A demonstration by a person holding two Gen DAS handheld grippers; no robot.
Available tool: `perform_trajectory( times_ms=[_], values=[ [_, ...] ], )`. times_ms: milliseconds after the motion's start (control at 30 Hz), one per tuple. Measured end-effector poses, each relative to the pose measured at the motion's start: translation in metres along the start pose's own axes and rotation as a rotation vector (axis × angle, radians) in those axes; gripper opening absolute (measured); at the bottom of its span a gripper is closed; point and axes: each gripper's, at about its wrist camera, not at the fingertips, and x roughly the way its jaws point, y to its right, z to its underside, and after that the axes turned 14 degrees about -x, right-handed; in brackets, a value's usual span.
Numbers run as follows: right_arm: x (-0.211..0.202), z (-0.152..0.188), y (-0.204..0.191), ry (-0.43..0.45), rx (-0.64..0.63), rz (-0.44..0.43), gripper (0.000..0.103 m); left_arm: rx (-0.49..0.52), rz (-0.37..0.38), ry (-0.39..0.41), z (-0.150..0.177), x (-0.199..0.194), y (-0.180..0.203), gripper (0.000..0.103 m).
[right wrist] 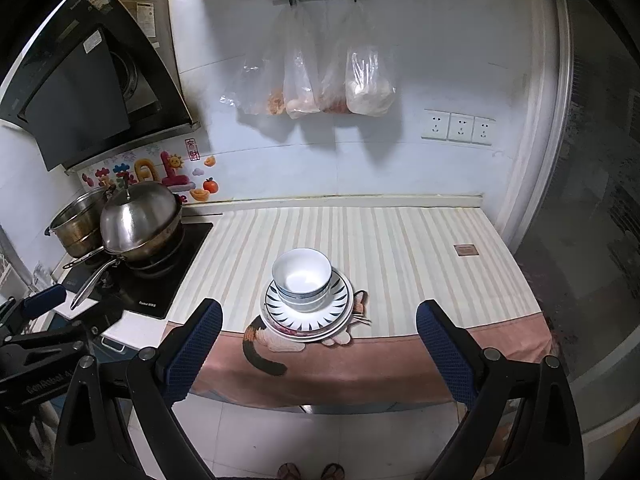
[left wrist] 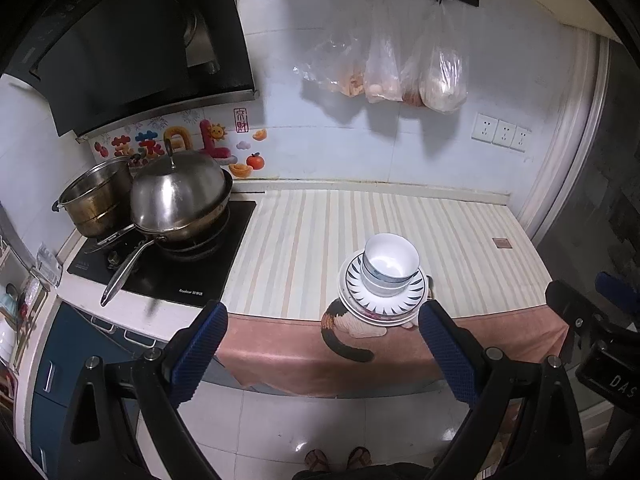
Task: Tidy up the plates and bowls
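Striped counter [right wrist: 400,248], stacked dishes [right wrist: 306,300], tiled wall [right wrist: 400,160]

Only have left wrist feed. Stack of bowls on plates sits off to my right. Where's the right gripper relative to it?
Observer: The right gripper is open, held back off the counter edge, with the stack centred between its fingers.
Operator: Anything right of the stack I can't see?
Observer: In the right wrist view the striped cloth to the right of the stack carries only a small brown label.
Operator: My gripper visible to you?
Observer: Yes, the left gripper shows at the far left, in front of the stove, beside the right one.
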Motion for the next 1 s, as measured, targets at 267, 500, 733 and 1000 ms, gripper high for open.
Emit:
perform_trajectory(
  times_ms=[267, 500, 733, 1000],
  values=[
    [-0.003, 0.009, 0.001, -0.012, 0.006, 0.007, 0.100, -0.001, -0.001, 0.006, 0.004, -0.008, -0.003, 0.098],
    [-0.006, 0.013, 0.001, -0.015, 0.006, 0.004, 0.100, -0.002, -0.009, -0.001, 0.006, -0.009, -0.007, 0.098],
    [-0.010, 0.016, -0.005, -0.012, -0.005, 0.001, 0.100, -0.006, -0.009, 0.003, 0.007, -0.013, -0.013, 0.098],
    [-0.016, 0.012, -0.007, -0.003, -0.009, 0.010, 0.100, -0.006, 0.000, 0.008, 0.006, -0.016, -0.019, 0.098]
  ],
)
